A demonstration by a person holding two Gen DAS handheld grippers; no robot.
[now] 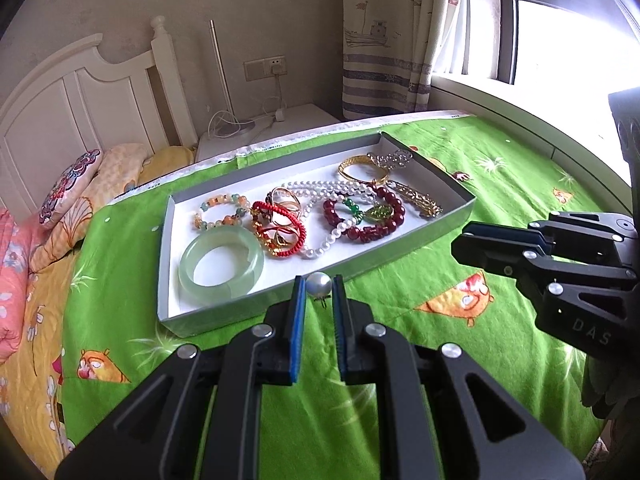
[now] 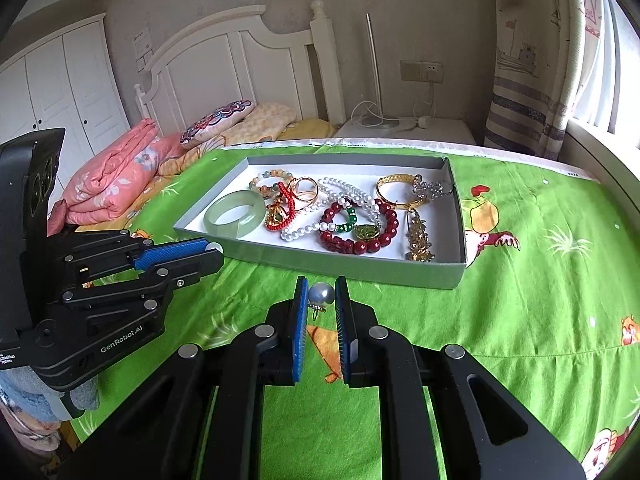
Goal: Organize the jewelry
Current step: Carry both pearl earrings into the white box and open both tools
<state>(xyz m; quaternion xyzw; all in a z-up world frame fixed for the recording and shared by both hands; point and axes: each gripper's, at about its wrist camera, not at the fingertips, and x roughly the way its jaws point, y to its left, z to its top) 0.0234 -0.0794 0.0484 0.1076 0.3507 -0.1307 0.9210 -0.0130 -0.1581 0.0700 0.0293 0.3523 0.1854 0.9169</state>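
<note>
Blue-padded jaws of the left gripper (image 1: 319, 286) pinch a round silver-grey pearl earring (image 1: 318, 283), held above the green cartoon-print bedspread (image 1: 400, 280) just short of the near wall of the box. The right gripper (image 2: 321, 294) likewise clamps a second silver-grey pearl earring (image 2: 321, 294) over the cloth, near the same wall. Beyond them lies the shallow grey cardboard box (image 2: 340, 258) with a white floor, holding a pale green jade bangle (image 1: 221, 264), a red cord bracelet (image 1: 280, 228), a white pearl strand (image 1: 328, 236), a dark red bead bracelet (image 1: 366, 216), a gold bangle (image 1: 362, 170) and a gold brooch (image 1: 416, 198). Farther off stand a white wooden headboard (image 2: 224, 60) and a striped curtain (image 1: 384, 76).
</note>
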